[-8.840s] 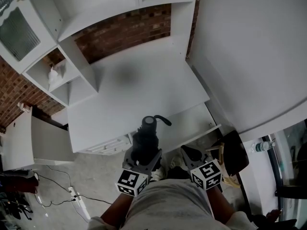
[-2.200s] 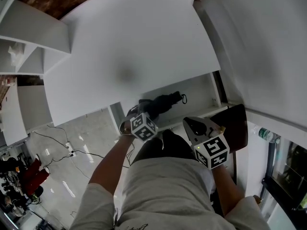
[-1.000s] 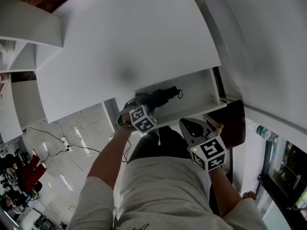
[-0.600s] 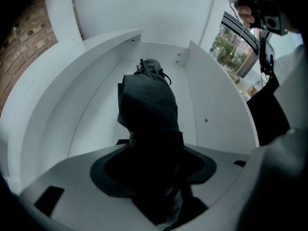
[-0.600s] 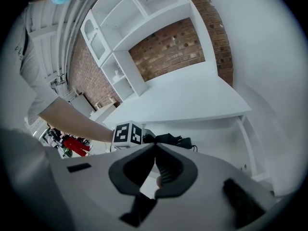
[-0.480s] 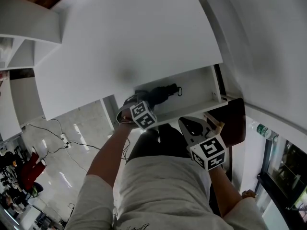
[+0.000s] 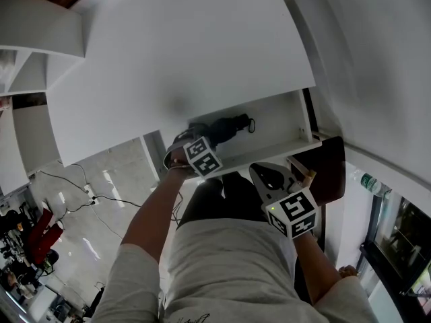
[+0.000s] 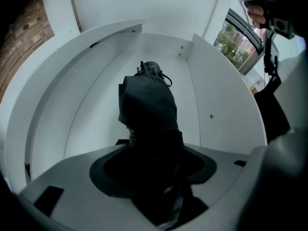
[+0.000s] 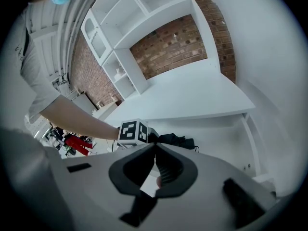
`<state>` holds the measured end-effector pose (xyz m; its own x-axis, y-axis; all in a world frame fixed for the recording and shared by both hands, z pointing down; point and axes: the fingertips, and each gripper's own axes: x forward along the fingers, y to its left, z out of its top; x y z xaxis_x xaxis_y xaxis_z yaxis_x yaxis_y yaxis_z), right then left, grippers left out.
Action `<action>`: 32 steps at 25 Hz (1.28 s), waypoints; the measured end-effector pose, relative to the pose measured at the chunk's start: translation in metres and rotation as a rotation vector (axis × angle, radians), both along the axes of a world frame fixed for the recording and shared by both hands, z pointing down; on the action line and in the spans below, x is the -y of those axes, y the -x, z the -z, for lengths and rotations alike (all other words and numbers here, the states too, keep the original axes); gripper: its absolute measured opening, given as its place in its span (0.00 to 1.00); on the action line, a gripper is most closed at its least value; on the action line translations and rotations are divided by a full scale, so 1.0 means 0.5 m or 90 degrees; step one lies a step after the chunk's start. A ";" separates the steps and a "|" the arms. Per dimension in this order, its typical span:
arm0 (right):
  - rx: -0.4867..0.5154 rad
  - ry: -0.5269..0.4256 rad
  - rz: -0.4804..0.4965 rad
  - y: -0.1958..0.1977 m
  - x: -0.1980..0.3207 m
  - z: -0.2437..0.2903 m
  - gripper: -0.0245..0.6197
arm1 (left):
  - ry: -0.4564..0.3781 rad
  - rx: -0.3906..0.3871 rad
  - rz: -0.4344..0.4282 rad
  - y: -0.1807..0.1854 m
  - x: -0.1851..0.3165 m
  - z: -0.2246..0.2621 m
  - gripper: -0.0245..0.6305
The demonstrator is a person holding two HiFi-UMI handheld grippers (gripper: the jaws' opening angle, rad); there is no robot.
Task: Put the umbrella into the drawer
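Note:
The black folded umbrella lies lengthwise in the open white drawer under the desk top. In the left gripper view the umbrella runs from between the jaws toward the drawer's far wall, handle end away from me. My left gripper points steeply down into the drawer and is shut on the umbrella's near end. My right gripper hangs in front of the drawer's front panel, jaws shut with nothing between them. In the right gripper view, the right gripper looks toward the left gripper's marker cube and the umbrella.
The white desk top overhangs the drawer's back part. A dark brown seat stands to the right of the drawer. White shelves rise at the left. Cables lie on the pale floor at the left. A white wall borders the right.
Both grippers hold their places, the left one still on the umbrella in the drawer. Only the head view has shifted slightly.

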<state>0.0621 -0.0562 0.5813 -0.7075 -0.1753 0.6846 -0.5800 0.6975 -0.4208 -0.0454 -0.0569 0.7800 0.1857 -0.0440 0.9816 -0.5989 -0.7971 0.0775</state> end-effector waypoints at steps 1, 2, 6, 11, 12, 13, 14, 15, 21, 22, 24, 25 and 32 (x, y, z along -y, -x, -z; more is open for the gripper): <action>0.000 0.000 0.001 0.000 0.000 -0.001 0.08 | 0.000 0.001 0.001 -0.001 0.001 -0.002 0.47; 0.001 0.001 0.002 -0.001 0.000 -0.003 0.08 | 0.001 0.003 0.001 -0.003 0.001 -0.003 0.47; 0.003 0.004 0.003 -0.003 -0.002 -0.005 0.08 | 0.008 0.011 0.001 -0.005 -0.001 -0.009 0.47; 0.005 0.006 0.006 -0.002 0.001 -0.008 0.08 | 0.014 0.012 0.001 -0.006 -0.001 -0.014 0.48; 0.005 0.006 0.006 -0.002 0.003 -0.009 0.08 | 0.015 0.012 0.001 -0.005 0.000 -0.015 0.48; 0.005 0.006 0.007 -0.001 0.004 -0.009 0.08 | 0.015 0.011 0.001 -0.005 0.000 -0.015 0.48; 0.005 0.005 0.007 -0.001 0.005 -0.010 0.08 | 0.016 0.010 0.001 -0.004 0.000 -0.015 0.48; 0.005 0.005 0.007 -0.001 0.006 -0.010 0.08 | 0.017 0.010 0.001 -0.004 -0.001 -0.015 0.48; 0.006 0.007 0.007 -0.004 0.009 -0.012 0.08 | 0.017 0.021 -0.003 -0.004 -0.002 -0.017 0.49; 0.006 0.008 0.007 -0.004 0.009 -0.013 0.08 | 0.017 0.020 -0.003 -0.005 -0.001 -0.017 0.49; 0.007 0.009 0.007 -0.005 0.010 -0.014 0.08 | 0.018 0.018 -0.006 -0.006 -0.001 -0.016 0.49; 0.007 0.009 0.007 -0.005 0.009 -0.014 0.08 | 0.018 0.017 -0.008 -0.006 -0.002 -0.015 0.50; 0.010 0.009 0.010 0.007 0.010 -0.008 0.08 | 0.014 0.014 -0.024 -0.009 -0.011 -0.010 0.51</action>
<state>0.0586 -0.0610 0.5855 -0.7208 -0.1554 0.6755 -0.5626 0.7004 -0.4392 -0.0411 -0.0513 0.7848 0.1652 -0.0158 0.9861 -0.5700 -0.8175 0.0823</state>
